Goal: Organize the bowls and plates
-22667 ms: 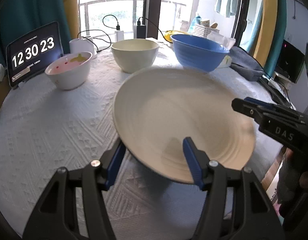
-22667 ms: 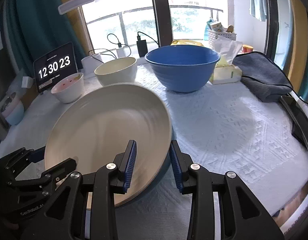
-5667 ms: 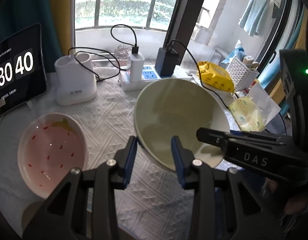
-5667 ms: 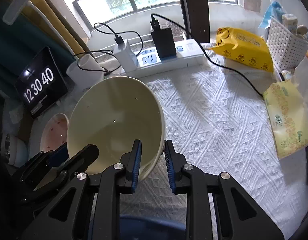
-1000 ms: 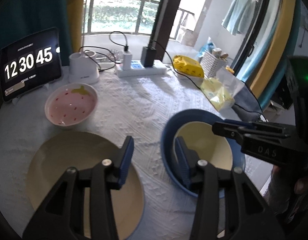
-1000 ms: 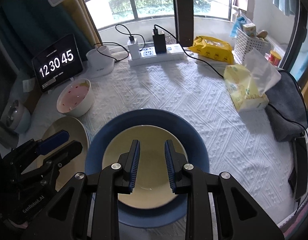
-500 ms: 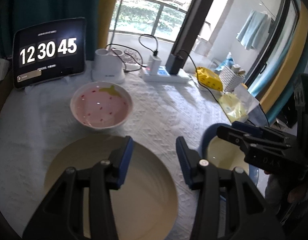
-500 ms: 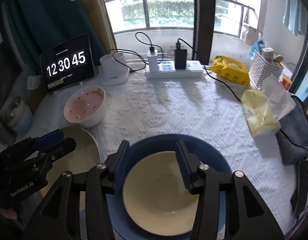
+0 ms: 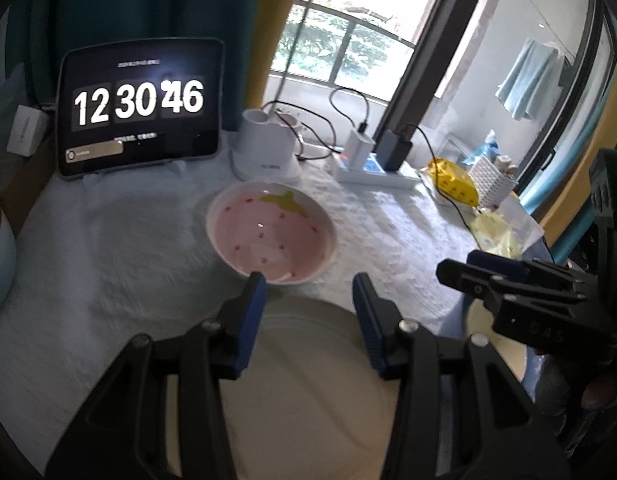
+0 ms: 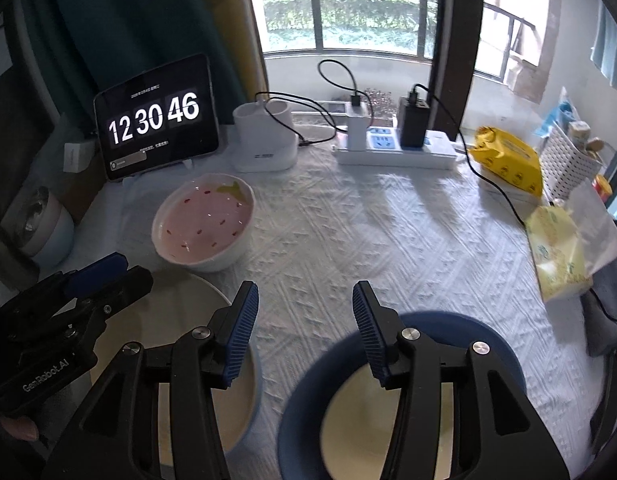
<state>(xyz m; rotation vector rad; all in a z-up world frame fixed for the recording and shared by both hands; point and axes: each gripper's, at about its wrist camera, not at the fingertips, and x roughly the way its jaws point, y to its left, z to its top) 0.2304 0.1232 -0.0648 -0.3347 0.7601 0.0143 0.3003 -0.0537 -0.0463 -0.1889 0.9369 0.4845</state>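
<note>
Strawberry bowl [image 9: 270, 236] remains the one loose piece, standing on the bench [image 9: 108, 248] in front of the clock tablet [image 9: 138, 106]. Left wrist view: left hand-held gripper [image 9: 306, 284] hangs part open and empty above the cream plate [image 9: 308, 400], just short of that bowl.

Right wrist view: right hand-held gripper [image 10: 304, 300], jaws just opened, holds nothing; cream bowl [image 10: 348, 432] sits nested in the blue bowl [image 10: 300, 424] below it. Nesting appears done. Judged next: reach toward the tablet, straddle the strawberry bowl's rim, grip it.
</note>
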